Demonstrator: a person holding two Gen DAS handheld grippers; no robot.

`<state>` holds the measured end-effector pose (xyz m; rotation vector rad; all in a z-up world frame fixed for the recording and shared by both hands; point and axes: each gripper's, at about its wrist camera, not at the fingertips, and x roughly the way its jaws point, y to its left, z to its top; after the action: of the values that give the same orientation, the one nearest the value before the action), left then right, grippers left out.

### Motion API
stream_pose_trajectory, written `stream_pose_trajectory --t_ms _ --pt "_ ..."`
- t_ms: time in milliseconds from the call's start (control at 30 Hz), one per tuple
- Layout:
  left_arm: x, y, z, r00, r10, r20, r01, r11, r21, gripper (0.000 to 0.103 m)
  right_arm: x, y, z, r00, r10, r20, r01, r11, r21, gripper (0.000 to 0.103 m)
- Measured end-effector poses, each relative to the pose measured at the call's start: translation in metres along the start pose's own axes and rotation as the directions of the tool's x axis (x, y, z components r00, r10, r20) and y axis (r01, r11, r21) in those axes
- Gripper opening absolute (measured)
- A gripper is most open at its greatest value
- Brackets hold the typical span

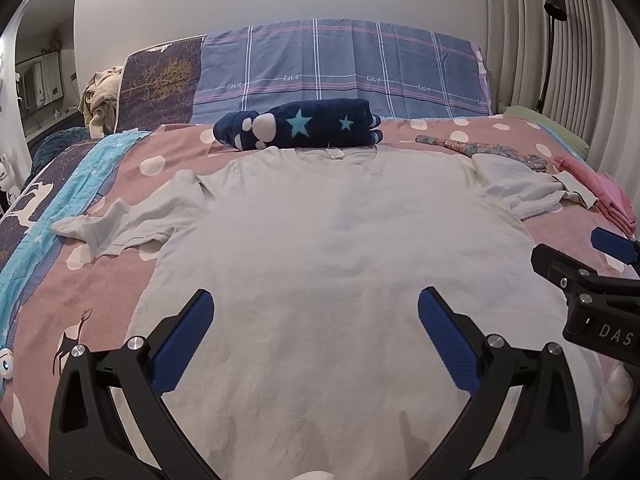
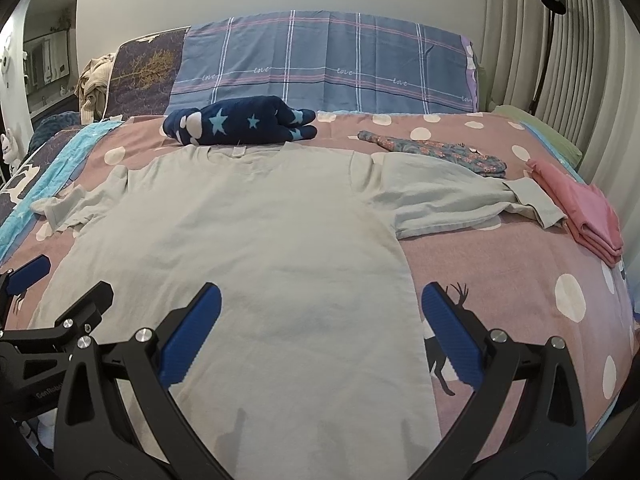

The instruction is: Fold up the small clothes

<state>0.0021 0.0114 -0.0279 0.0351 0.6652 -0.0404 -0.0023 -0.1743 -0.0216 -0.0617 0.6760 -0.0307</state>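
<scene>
A pale grey long-sleeved shirt [image 1: 332, 248] lies spread flat on the bed, collar toward the headboard, both sleeves out and crumpled; it also shows in the right wrist view [image 2: 248, 240]. My left gripper [image 1: 316, 312] is open and empty, hovering above the shirt's lower body. My right gripper [image 2: 320, 308] is open and empty above the shirt's lower right edge. The right gripper also shows in the left wrist view [image 1: 576, 252] at the right edge, and the left gripper shows at the lower left of the right wrist view [image 2: 64, 280].
A folded navy star-patterned garment [image 1: 300, 126] lies just beyond the collar. A floral garment [image 2: 436, 152] and a folded pink stack [image 2: 580, 208] lie at the right. Pink dotted bedspread [image 2: 500, 272], plaid pillows [image 1: 340, 68], a floor lamp [image 1: 552, 40] at the right.
</scene>
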Motion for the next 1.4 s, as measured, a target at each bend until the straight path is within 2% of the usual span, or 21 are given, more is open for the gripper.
stream_pose_trajectory --t_ms 267,367,533,600,633,733,867,933,967,1100,1167,1200,1233,1300,1333,1367,1400 --pt "0.007 0.021 -0.003 1.0 0.014 -0.004 -0.014 0.999 -0.038 0.102 0.006 0.007 0.003 1.0 -0.016 -0.007 0.016 1.0 -0.016 0.101" --pt "0.01 0.043 -0.004 1.0 0.024 -0.009 -0.025 0.995 -0.092 0.102 0.008 0.014 0.006 1.0 -0.022 -0.005 0.022 0.999 -0.025 0.101" --pt "0.014 0.087 -0.001 0.996 0.08 -0.025 -0.083 0.986 -0.144 0.102 0.013 0.033 0.013 1.0 -0.017 -0.007 0.017 0.998 -0.064 0.101" --pt "0.018 0.113 0.003 0.996 0.088 -0.029 -0.092 0.979 -0.179 0.099 0.014 0.039 0.015 1.0 -0.017 -0.002 0.017 0.996 -0.083 0.101" --pt "0.02 0.127 0.005 0.995 0.092 -0.033 -0.096 0.975 -0.2 0.093 0.015 0.043 0.017 1.0 -0.018 0.002 0.019 0.995 -0.098 0.101" --pt "0.035 0.191 0.016 0.993 0.099 -0.059 -0.113 0.939 -0.326 0.078 0.02 0.053 0.021 1.0 -0.027 0.005 0.027 0.991 -0.132 0.101" --pt "0.064 0.274 0.032 0.98 0.155 -0.129 -0.197 0.865 -0.461 0.063 0.03 0.056 0.022 0.999 -0.033 -0.02 0.03 0.991 -0.131 0.101" --pt "0.086 0.321 0.041 0.969 0.177 -0.172 -0.243 0.81 -0.534 0.06 0.037 0.057 0.021 0.998 -0.041 -0.04 0.035 0.991 -0.132 0.101" --pt "0.099 0.346 0.046 0.966 0.175 -0.193 -0.256 0.774 -0.579 0.053 0.041 0.058 0.02 0.998 -0.047 -0.048 0.04 0.99 -0.135 0.101" --pt "0.144 0.4 0.058 0.955 0.144 -0.259 -0.285 0.684 -0.671 0.043 0.057 0.058 0.017 0.994 -0.075 -0.083 0.064 0.989 -0.135 0.101" --pt "0.167 0.411 0.064 0.943 0.136 -0.305 -0.313 0.676 -0.667 0.043 0.063 0.055 0.017 0.992 -0.085 -0.097 0.072 0.989 -0.132 0.101" --pt "0.181 0.416 0.067 0.93 0.137 -0.341 -0.34 0.676 -0.654 0.043 0.066 0.054 0.017 0.99 -0.093 -0.104 0.079 0.988 -0.132 0.101" --pt "0.194 0.419 0.069 0.909 0.154 -0.388 -0.386 0.664 -0.64 0.043 0.068 0.053 0.017 0.989 -0.098 -0.107 0.084 0.988 -0.132 0.101" --pt "0.21 0.424 0.069 0.886 0.166 -0.433 -0.427 0.656 -0.622 0.043 0.073 0.05 0.017 0.988 -0.108 -0.112 0.093 0.987 -0.129 0.101" --pt "0.214 0.426 0.07 0.877 0.183 -0.444 -0.446 0.654 -0.612 0.031 0.074 0.049 0.018 0.987 -0.11 -0.116 0.095 0.987 -0.126 0.101" --pt "0.216 0.427 0.071 0.87 0.208 -0.447 -0.464 0.65 -0.602 0.004 0.076 0.046 0.018 0.987 -0.111 -0.12 0.096 0.988 -0.122 0.101" --pt "0.215 0.429 0.074 0.879 0.213 -0.426 -0.452 0.655 -0.606 0.003 0.078 0.045 0.018 0.986 -0.111 -0.123 0.096 0.988 -0.117 0.101"
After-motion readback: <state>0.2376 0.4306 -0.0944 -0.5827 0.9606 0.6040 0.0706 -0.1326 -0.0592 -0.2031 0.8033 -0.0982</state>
